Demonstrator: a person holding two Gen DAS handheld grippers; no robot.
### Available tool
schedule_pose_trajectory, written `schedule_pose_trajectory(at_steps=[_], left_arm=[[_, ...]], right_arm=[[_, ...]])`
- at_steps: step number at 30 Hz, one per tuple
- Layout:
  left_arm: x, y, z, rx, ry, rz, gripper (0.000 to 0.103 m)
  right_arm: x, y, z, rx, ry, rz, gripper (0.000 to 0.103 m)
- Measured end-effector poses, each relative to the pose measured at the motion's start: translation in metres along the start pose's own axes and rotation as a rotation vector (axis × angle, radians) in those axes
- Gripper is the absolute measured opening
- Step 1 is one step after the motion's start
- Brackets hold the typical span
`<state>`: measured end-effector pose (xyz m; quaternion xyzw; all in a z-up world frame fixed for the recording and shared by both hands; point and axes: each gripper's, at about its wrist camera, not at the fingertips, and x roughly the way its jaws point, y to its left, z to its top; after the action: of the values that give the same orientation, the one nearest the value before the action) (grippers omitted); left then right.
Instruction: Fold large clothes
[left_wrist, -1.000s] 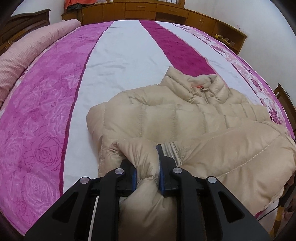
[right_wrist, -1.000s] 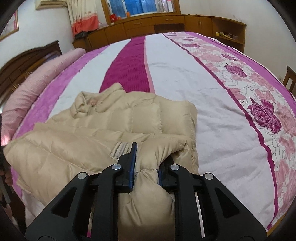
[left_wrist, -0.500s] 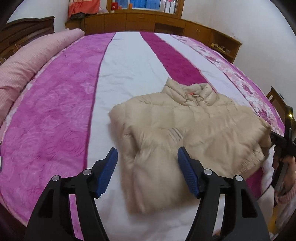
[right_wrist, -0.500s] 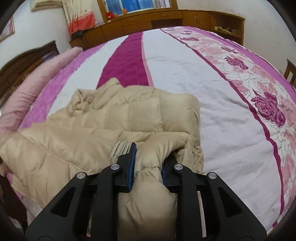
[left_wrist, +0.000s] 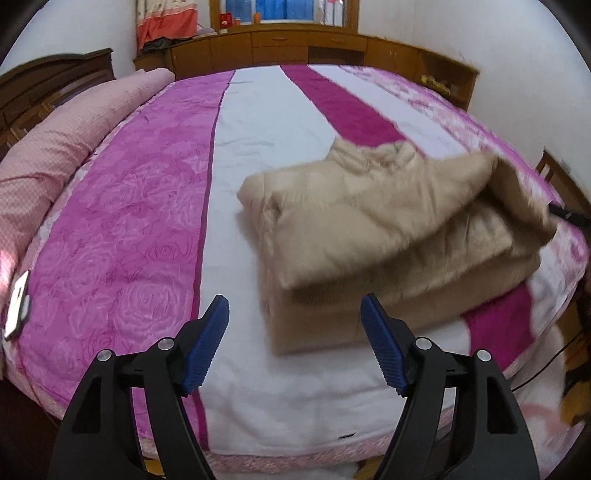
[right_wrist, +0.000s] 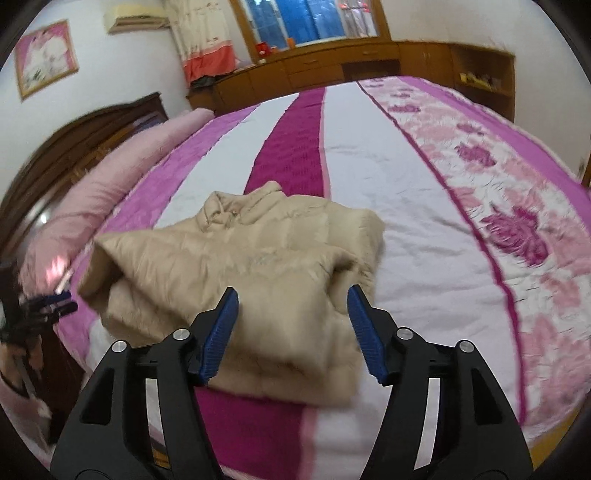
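A beige padded jacket (left_wrist: 388, 236) lies folded on the bed, collar toward the far side; it also shows in the right wrist view (right_wrist: 258, 280). My left gripper (left_wrist: 295, 332) is open and empty, held back from the jacket's near left corner. My right gripper (right_wrist: 291, 325) is open and empty, just above the jacket's near edge. In the left wrist view the jacket's right flap is lifted and blurred near the right gripper's tip (left_wrist: 569, 216). The left gripper also shows at the left edge of the right wrist view (right_wrist: 48, 299).
The bed (left_wrist: 147, 229) has a pink, white and magenta striped cover (right_wrist: 424, 206). A long pink pillow (left_wrist: 62, 147) lies along the left side. A phone (left_wrist: 16, 306) lies near the left edge. Wooden cabinets (left_wrist: 295, 48) line the far wall.
Both grippers let go of the jacket and drew back, the left first, then the right. The jacket now lies folded on the bed.
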<state>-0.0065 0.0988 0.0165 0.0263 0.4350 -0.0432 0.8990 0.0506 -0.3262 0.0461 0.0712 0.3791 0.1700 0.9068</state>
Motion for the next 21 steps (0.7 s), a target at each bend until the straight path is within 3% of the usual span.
schedule_pose_trajectory(at_steps=[10,15,21], left_arm=[[0.042,0.0,-0.012,0.067,0.068,0.087,0.072],[0.05,-0.005,-0.011,0.095,0.065,0.092,0.072],[0.06,-0.006,0.001,0.104,0.05,0.114,0.072]], right_arm=[[0.016,-0.008,-0.045,-0.196,0.104,-0.151,0.064],[0.024,-0.01,-0.058,-0.258,0.141,-0.173,0.064],[0.046,-0.007,-0.049,-0.293,0.145,-0.185,0.064]])
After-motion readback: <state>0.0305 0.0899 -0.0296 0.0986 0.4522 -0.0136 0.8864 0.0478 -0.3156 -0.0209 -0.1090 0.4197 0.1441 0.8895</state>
